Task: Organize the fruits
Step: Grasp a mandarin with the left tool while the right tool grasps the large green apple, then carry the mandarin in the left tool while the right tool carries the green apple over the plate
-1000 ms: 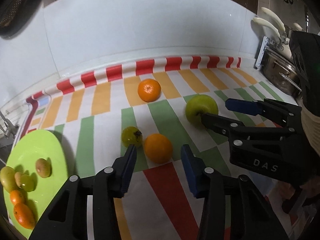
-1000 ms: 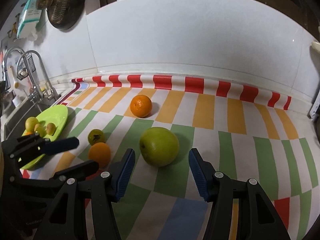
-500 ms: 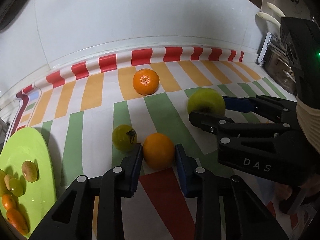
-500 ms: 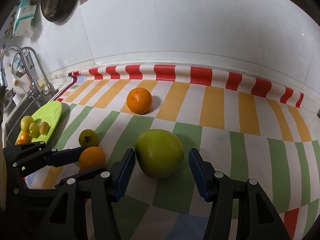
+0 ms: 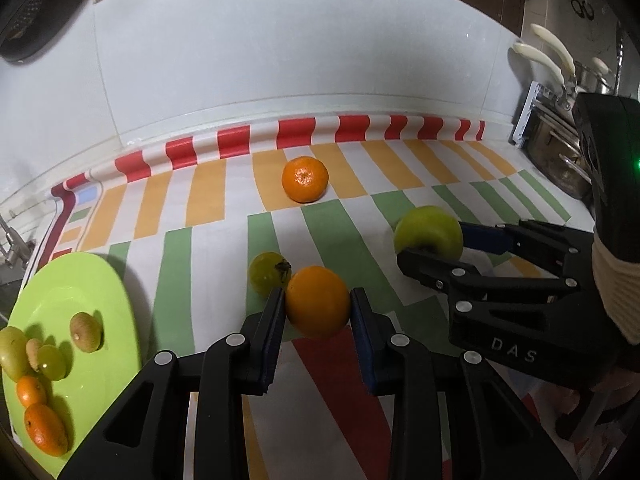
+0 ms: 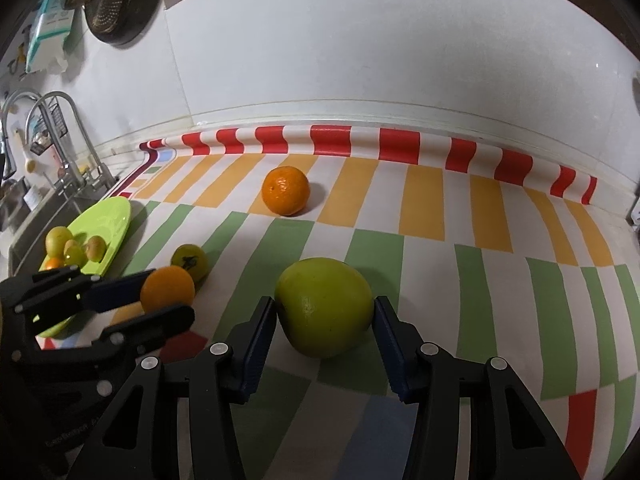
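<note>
My left gripper (image 5: 318, 308) is shut on an orange (image 5: 318, 302), which also shows in the right wrist view (image 6: 167, 288). My right gripper (image 6: 325, 316) is shut on a large green apple (image 6: 325, 306), also seen in the left wrist view (image 5: 428, 232). A small yellow-green fruit (image 5: 267, 273) lies on the striped mat just left of the held orange. A mandarin (image 5: 305, 179) sits further back near the red-striped edge. A lime-green plate (image 5: 80, 296) at the left holds several small fruits.
A sink with a faucet (image 6: 60, 136) lies beyond the plate at the left. A white tiled wall (image 5: 280, 52) closes the back. A metal rack with pans (image 5: 560, 148) stands at the far right.
Both grippers moved forward and closed: the left one onto the orange, the right one onto the green apple.
</note>
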Available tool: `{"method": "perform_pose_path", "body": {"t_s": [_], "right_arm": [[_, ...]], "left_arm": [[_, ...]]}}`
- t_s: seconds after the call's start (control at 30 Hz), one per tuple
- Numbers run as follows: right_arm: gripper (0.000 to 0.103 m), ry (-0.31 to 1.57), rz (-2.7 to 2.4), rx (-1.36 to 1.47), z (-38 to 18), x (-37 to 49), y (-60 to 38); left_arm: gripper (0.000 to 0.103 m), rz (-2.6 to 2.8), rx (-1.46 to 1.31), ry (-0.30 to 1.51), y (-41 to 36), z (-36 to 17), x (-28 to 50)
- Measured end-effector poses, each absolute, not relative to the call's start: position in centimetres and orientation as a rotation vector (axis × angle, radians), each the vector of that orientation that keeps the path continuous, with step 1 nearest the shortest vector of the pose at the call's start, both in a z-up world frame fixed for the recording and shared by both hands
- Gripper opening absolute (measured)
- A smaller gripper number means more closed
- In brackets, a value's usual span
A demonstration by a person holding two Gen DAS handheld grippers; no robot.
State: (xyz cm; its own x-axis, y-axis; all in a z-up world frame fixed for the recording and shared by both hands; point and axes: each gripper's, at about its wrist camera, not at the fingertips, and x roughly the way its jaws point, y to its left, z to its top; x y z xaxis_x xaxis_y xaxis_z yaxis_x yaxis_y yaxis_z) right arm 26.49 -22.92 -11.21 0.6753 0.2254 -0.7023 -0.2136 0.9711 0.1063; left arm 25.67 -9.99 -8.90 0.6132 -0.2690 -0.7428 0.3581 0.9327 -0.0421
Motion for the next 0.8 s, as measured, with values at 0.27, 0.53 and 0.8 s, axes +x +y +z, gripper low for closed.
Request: {"method": "perform_pose_path", "body": {"t_s": [0.27,0.53,0.8], "right_arm": [[0.050,0.764,0.249,0.036,-9.3,24.1,-22.1],[0.050,0.727,0.258,0.043,-7.1,21.4,-20.6],[0.050,0.697,0.290,0.032,-5.1,18.6,-18.2]], "left_arm": [[0.032,-0.349,0.089,0.797,-8.6,-7.0,23.7],[0.032,-0.314,0.065,0.761,-6.0,-5.7,21.3],[0.032,-0.276,0.045,0.717,-3.1,-4.1,18.0]]}}
